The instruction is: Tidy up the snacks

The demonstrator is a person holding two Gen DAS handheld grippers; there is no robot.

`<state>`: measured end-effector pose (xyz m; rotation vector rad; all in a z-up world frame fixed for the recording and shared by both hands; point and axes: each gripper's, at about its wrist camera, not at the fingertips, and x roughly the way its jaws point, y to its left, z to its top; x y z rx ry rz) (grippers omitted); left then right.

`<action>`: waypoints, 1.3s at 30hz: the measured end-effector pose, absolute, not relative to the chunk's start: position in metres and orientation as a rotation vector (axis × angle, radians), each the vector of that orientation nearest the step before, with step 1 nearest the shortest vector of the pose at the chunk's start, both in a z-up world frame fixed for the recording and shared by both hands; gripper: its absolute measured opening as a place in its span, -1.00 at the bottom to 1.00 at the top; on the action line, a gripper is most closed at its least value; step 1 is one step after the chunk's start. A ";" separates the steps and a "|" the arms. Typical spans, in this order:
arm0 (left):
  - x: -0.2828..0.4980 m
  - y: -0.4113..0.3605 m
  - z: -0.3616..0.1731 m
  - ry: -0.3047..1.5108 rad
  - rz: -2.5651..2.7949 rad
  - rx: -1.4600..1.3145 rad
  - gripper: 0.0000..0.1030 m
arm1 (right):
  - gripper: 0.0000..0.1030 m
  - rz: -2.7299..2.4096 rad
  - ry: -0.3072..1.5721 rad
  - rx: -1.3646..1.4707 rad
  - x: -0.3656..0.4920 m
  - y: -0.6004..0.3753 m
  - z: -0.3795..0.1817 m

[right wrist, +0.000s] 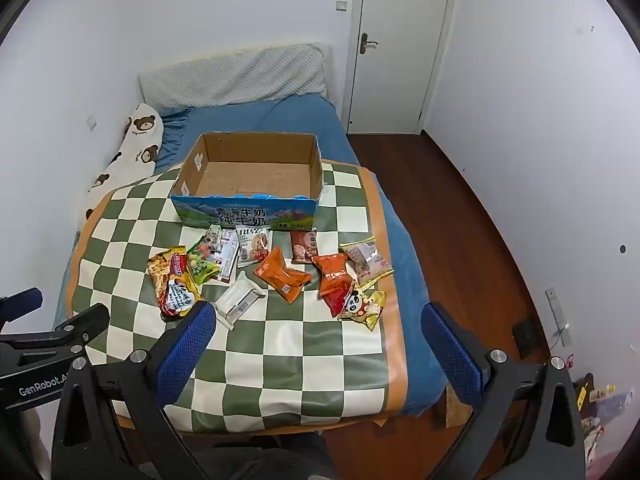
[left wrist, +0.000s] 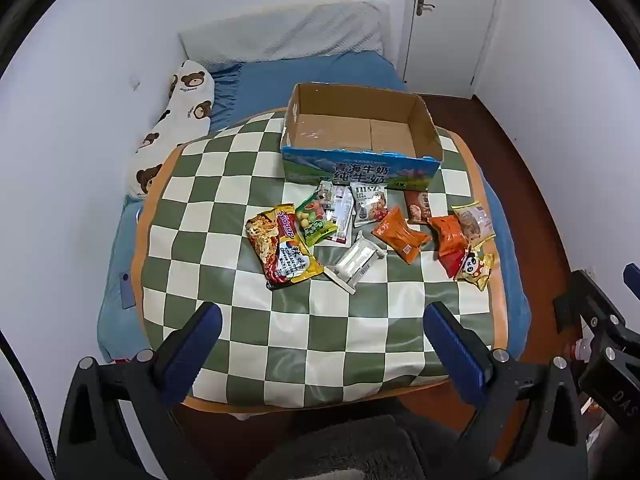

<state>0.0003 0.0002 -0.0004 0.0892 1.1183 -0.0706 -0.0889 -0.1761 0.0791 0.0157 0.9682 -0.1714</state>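
An empty open cardboard milk box [left wrist: 360, 136] [right wrist: 248, 178] stands at the far side of a green-and-white checked mat [left wrist: 240, 208] [right wrist: 280, 344] on the bed. Several snack packets lie in front of it: a noodle pack [left wrist: 282, 248] [right wrist: 172, 282], a green candy bag [left wrist: 314, 220], a white packet [left wrist: 356, 260] [right wrist: 238, 300], orange packets [left wrist: 400, 234] [right wrist: 282, 274] and a panda packet [left wrist: 474, 266] [right wrist: 362, 304]. My left gripper [left wrist: 320, 320] is open and empty, above the mat's near part. My right gripper [right wrist: 318, 320] is open and empty, near the panda packet's front.
A bear-print pillow [left wrist: 176, 120] [right wrist: 128, 152] lies along the left wall on the blue bed [left wrist: 312, 72]. A white door [right wrist: 400, 44] and wooden floor [right wrist: 460, 240] lie to the right. The other gripper shows at each view's edge [left wrist: 608, 328] [right wrist: 40, 340].
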 end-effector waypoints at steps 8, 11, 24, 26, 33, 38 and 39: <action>0.000 -0.001 0.000 1.109 -0.074 0.088 1.00 | 1.00 -0.173 0.975 0.016 -0.081 -0.178 0.079; 0.006 -0.003 0.000 1.113 -0.076 0.085 1.00 | 1.00 -0.173 0.968 0.020 -0.081 -0.180 0.078; 0.009 -0.007 0.005 1.104 -0.078 0.084 1.00 | 1.00 -0.180 0.950 0.022 -0.079 -0.180 0.081; 0.011 -0.008 0.004 1.103 -0.079 0.084 1.00 | 1.00 -0.179 0.951 0.025 -0.079 -0.181 0.081; 0.010 -0.011 0.003 1.103 -0.082 0.088 1.00 | 1.00 -0.179 0.951 0.024 -0.078 -0.180 0.081; 0.009 -0.010 0.003 1.102 -0.082 0.087 1.00 | 1.00 -0.178 0.951 0.026 -0.078 -0.180 0.081; 0.010 -0.011 0.003 1.101 -0.081 0.088 1.00 | 1.00 -0.179 0.951 0.025 -0.078 -0.179 0.081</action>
